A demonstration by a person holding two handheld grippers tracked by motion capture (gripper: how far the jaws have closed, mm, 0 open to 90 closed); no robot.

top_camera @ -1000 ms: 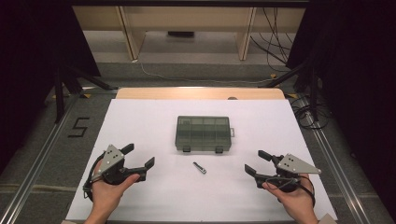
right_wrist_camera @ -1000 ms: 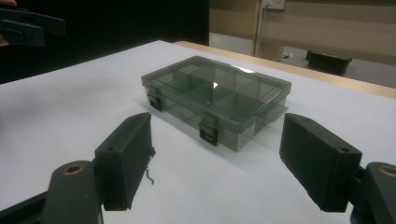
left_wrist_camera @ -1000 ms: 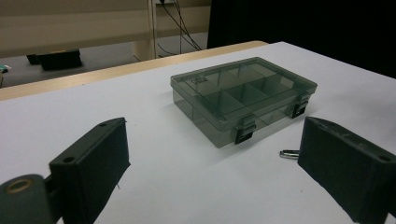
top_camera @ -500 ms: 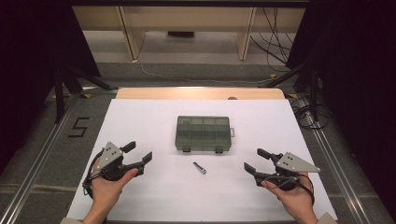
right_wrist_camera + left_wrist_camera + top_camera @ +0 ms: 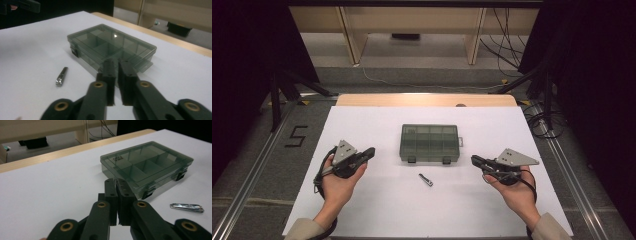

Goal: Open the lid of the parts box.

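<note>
**Both grippers closed, holding nothing, either side of the box**

On the white table (image 5: pixel 377 215) a smoky compartment box (image 5: pixel 430 143) sits mid-table, lid down. The left gripper (image 5: pixel 368 152) and right gripper (image 5: pixel 475 160) flank it, jaws together, gripping nothing. A small nail clipper (image 5: pixel 426 180) lies just in front of the box.

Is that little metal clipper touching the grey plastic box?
Apart. The high view shows bare white table between the clipper and the box; the left gripper view shows the same gap.
</note>
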